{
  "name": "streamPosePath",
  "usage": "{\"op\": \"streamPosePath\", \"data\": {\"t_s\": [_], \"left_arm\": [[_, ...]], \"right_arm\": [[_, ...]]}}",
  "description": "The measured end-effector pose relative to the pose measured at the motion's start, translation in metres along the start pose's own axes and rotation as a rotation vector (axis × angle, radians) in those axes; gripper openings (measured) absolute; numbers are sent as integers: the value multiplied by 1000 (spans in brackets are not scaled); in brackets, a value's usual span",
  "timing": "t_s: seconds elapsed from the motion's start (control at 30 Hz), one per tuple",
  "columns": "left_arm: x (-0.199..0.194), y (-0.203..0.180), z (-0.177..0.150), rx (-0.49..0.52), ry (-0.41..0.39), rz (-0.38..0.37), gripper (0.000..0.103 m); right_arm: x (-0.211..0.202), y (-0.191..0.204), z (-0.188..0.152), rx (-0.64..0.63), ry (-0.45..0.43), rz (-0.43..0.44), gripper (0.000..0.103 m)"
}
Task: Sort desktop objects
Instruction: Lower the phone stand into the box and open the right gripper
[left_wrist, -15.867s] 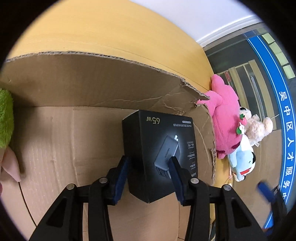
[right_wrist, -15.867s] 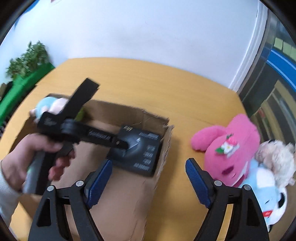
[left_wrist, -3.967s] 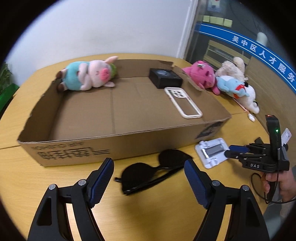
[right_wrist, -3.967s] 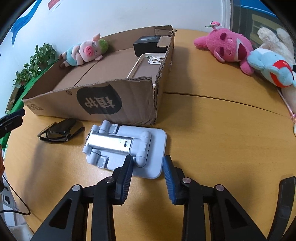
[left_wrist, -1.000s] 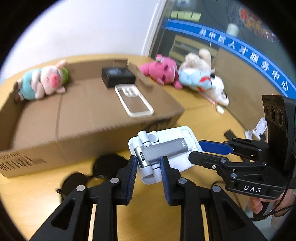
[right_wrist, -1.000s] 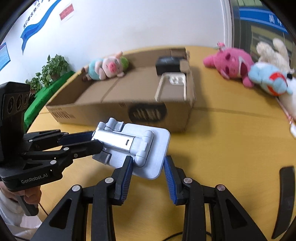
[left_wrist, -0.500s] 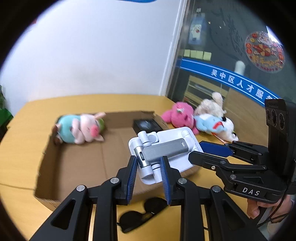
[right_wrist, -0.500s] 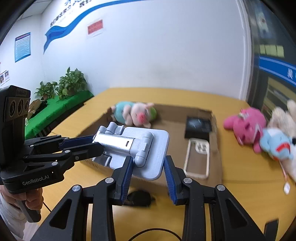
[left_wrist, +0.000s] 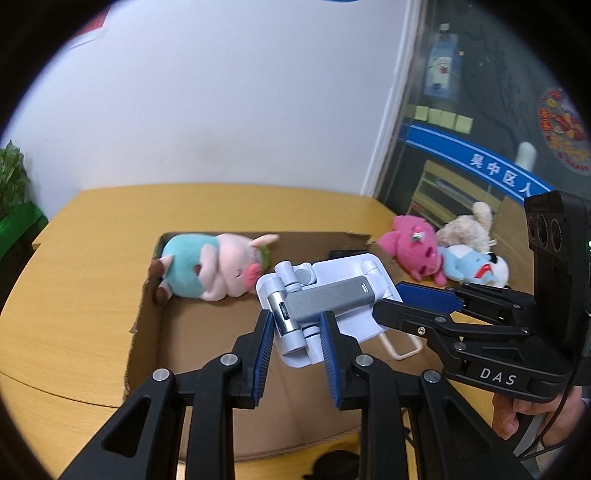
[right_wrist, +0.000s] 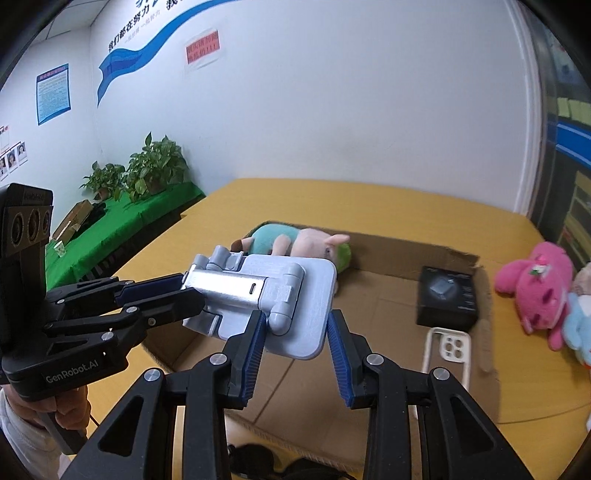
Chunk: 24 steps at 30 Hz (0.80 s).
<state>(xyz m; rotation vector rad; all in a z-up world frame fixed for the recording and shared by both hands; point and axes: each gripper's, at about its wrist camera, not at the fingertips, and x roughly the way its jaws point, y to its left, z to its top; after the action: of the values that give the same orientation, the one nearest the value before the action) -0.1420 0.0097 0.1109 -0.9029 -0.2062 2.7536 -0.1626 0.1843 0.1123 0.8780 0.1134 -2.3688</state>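
Observation:
Both grippers hold one white and grey folding phone stand (left_wrist: 325, 295) in the air above the open cardboard box (left_wrist: 147, 332). My left gripper (left_wrist: 297, 328) is shut on its hinge end. My right gripper (right_wrist: 295, 332) is shut on its flat base plate (right_wrist: 306, 325). The left gripper also shows at the left of the right wrist view (right_wrist: 159, 295), the right gripper at the right of the left wrist view (left_wrist: 424, 302). In the box lie a pig plush (right_wrist: 295, 243), a black charger box (right_wrist: 447, 295) and a clear phone case (right_wrist: 448, 350).
Black sunglasses (right_wrist: 280, 465) lie on the yellow table (right_wrist: 369, 199) in front of the box. A pink plush (right_wrist: 535, 288) and a blue and white plush (left_wrist: 476, 264) lie right of the box. Green plants (right_wrist: 147, 170) stand beyond the table's left edge.
Both grippers have lifted the phone stand off the table, where only the right gripper held it, and carried it up over the box. The view now looks down from higher up.

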Motion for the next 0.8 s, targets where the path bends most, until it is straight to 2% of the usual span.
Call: {"op": "streamPosePath", "data": {"t_s": [0.17,0.33,0.53,0.8], "left_arm": [[21,31,-5,-38,74,35,25],[33,55,-19,-70,152,73,25],[37,71,-34,-75,242,105,25],[51,79,-48,-44,383,149,25]], "right_arm": [[51,4,3,30,71,50,33],[90,12,-11,66,144,101,33],[123,18,-34,111,234,149,33],[147,25,-50,152,337,184,33]]}}
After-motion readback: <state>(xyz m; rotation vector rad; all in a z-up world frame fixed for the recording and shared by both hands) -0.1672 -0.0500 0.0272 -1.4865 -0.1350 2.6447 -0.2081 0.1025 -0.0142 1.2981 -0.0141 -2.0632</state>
